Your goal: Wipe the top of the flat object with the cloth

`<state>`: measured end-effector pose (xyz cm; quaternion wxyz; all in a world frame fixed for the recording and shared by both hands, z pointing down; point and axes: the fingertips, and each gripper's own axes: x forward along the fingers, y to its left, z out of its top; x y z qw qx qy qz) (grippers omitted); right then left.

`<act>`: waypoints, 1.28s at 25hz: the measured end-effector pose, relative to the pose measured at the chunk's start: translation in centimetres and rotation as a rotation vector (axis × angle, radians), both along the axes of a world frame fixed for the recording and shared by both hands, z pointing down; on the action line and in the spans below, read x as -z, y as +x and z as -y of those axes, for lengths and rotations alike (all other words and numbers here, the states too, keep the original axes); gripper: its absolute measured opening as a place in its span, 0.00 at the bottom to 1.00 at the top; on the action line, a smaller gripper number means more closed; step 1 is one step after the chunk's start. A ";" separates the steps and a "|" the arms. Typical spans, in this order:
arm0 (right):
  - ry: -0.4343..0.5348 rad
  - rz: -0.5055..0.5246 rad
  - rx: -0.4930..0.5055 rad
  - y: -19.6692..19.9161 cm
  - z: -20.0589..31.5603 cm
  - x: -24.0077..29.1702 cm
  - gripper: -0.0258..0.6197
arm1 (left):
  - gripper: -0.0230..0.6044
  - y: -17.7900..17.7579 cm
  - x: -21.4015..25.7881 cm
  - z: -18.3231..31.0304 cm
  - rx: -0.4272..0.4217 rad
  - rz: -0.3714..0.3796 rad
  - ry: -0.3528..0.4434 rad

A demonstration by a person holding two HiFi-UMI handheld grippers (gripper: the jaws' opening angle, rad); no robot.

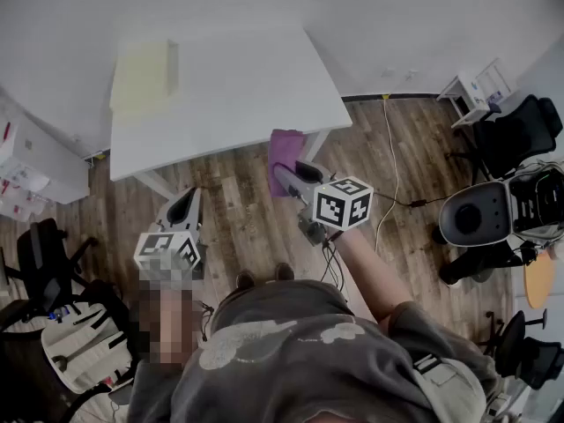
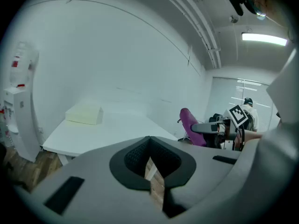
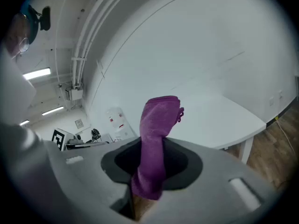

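A pale yellow flat block (image 1: 141, 76) (image 2: 84, 114) lies at the far left of the white table (image 1: 238, 95) (image 2: 107, 132). My right gripper (image 1: 286, 176) (image 3: 145, 181) is shut on a purple cloth (image 1: 284, 148) (image 3: 156, 134), held by the table's near right corner and off the block. The cloth (image 2: 189, 125) stands up from the jaws and droops at its top. My left gripper (image 1: 185, 203) (image 2: 150, 171) hangs over the wooden floor in front of the table, jaws together and holding nothing.
Office chairs (image 1: 502, 210) and a small white shelf (image 1: 476, 91) stand at the right. A black chair (image 1: 44, 263) and a white cabinet (image 1: 35, 161) are at the left. A cable (image 1: 388, 166) runs across the floor. A water dispenser (image 2: 14, 106) stands beside the table.
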<state>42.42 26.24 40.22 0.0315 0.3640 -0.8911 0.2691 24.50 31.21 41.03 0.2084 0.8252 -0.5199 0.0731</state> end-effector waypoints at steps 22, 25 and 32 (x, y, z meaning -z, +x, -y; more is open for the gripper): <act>0.122 -0.142 0.073 -4.6 -0.9 0.4 0.21 | 0.04 -3.7 -1.5 -0.3 -0.010 0.005 -0.021; 0.139 -0.211 0.076 -6.1 -0.4 -0.2 0.22 | 0.04 -5.4 -1.2 -0.1 -0.007 0.005 -0.017; 0.075 -0.163 0.065 -9.6 0.1 -1.8 0.22 | 0.03 -10.0 -2.0 0.0 0.022 0.004 -0.014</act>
